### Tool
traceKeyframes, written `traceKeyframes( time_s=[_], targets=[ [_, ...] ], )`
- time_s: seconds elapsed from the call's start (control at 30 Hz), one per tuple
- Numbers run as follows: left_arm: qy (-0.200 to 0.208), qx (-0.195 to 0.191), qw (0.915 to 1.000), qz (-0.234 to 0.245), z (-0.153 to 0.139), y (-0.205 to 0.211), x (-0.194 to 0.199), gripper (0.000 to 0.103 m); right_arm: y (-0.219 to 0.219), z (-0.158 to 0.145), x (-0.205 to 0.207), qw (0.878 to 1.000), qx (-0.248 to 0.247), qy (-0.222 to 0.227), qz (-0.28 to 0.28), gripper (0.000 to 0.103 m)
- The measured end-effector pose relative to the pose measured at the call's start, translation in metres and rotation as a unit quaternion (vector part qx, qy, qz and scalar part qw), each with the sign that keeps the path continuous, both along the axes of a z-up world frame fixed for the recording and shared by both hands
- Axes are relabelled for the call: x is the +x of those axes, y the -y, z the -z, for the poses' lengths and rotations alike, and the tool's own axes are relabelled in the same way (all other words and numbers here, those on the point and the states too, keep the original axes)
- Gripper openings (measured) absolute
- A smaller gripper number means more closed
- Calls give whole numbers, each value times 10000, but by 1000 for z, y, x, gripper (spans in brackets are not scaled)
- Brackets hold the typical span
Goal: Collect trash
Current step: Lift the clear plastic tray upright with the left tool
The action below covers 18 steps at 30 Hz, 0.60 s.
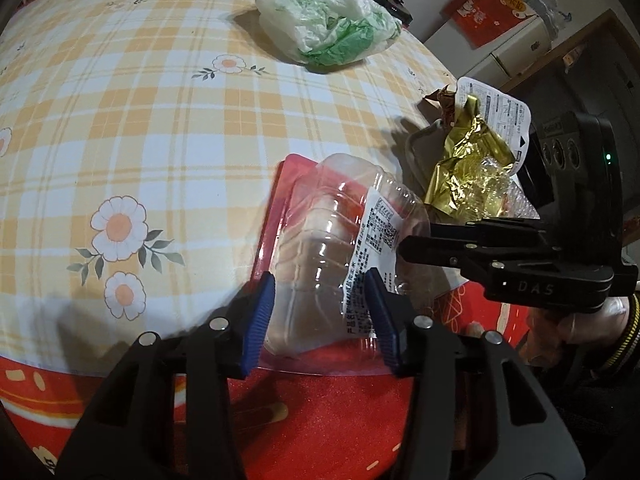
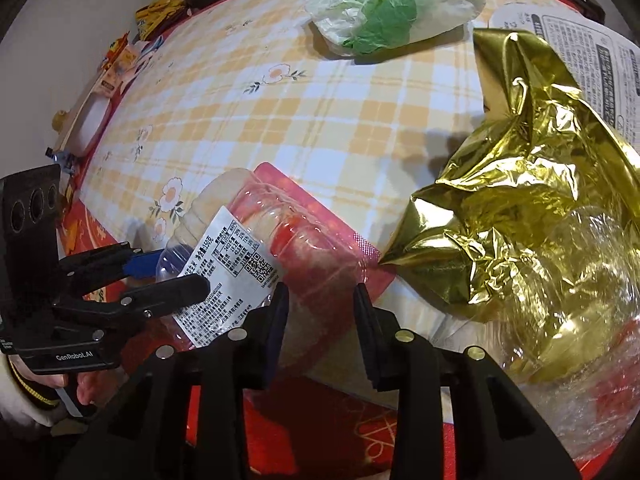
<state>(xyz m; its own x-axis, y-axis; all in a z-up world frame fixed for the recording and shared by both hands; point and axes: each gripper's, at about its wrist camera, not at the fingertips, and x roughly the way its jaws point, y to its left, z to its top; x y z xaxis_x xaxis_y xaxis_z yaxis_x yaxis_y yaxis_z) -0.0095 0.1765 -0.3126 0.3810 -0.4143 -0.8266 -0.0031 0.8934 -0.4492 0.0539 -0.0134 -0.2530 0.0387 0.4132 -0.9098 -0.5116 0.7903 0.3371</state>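
A clear plastic clamshell box (image 1: 340, 236) with a white label and a pink-red base lies at the near edge of the checked table. My left gripper (image 1: 322, 316), blue-padded, straddles its near end with the jaws partly open; whether the pads press it I cannot tell. My right gripper (image 2: 320, 332) is open, its fingers around the box's right corner (image 2: 316, 248). It shows from the side in the left wrist view (image 1: 416, 242). A crumpled gold foil wrapper (image 2: 532, 216) with clear film lies to the right, over a white printed lid (image 2: 592, 60).
A crumpled white and green plastic bag (image 1: 332, 24) lies at the far side of the table, also in the right wrist view (image 2: 392, 4). Snack packets and a white container (image 2: 96, 120) line the left table edge. A red cloth (image 1: 320, 420) hangs at the near edge.
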Motion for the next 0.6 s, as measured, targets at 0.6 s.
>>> traceKeyframes(
  time_s=[0.6],
  targets=[
    [1043, -53, 9945, -113, -73, -8, -12, 45, 6, -79, -7, 9873, 533, 1490, -121, 25]
  ],
)
